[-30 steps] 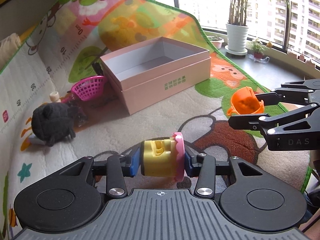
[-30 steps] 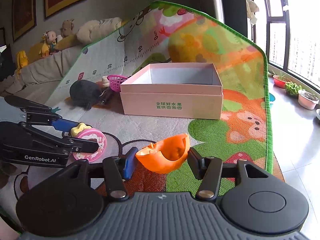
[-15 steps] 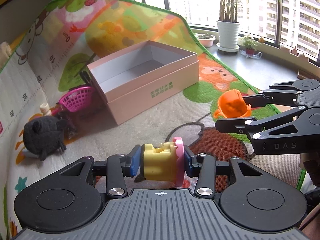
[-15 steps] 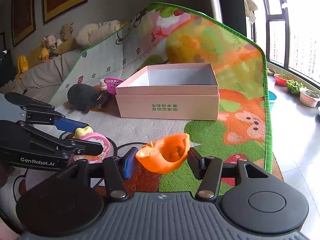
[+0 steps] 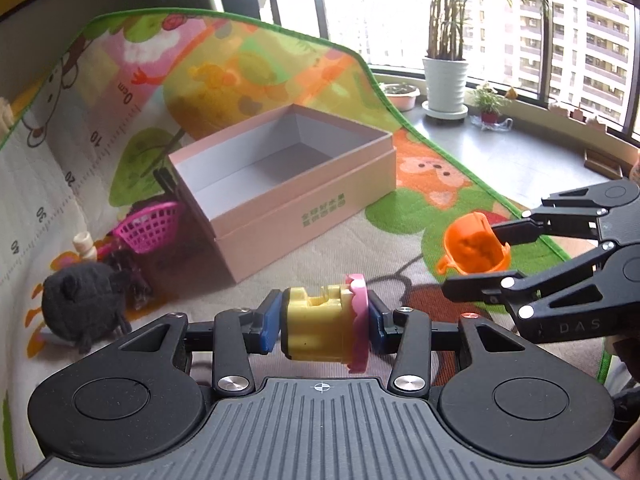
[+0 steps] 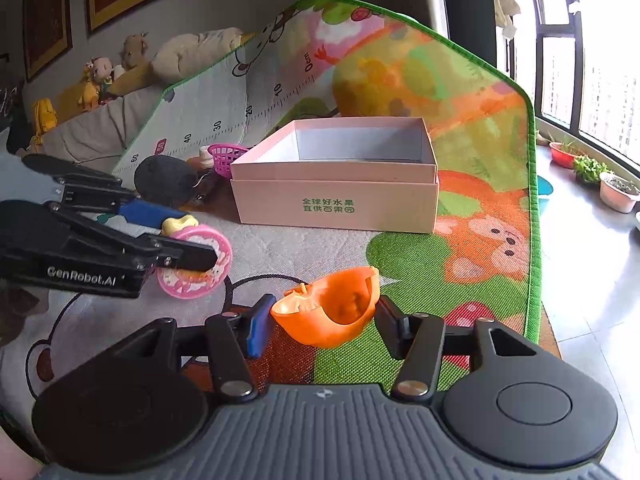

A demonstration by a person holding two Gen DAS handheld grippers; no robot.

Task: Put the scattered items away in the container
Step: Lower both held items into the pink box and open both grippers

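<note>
With each hand-held gripper clenched, left (image 5: 323, 326) on the yellow-and-pink plastic toy (image 5: 320, 328), right (image 6: 320, 320) on the orange plastic cup (image 6: 332, 312), carry both over the far pink cardboard box (image 6: 336, 200) rim before releasing.

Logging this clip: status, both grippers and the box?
Left gripper shut on yellow-and-pink plastic toy. Right gripper shut on orange plastic cup. Open pink cardboard box ahead, nothing between.

Left gripper (image 5: 323, 322) and right gripper (image 6: 325, 322) both clamped, side by side, raised.
</note>
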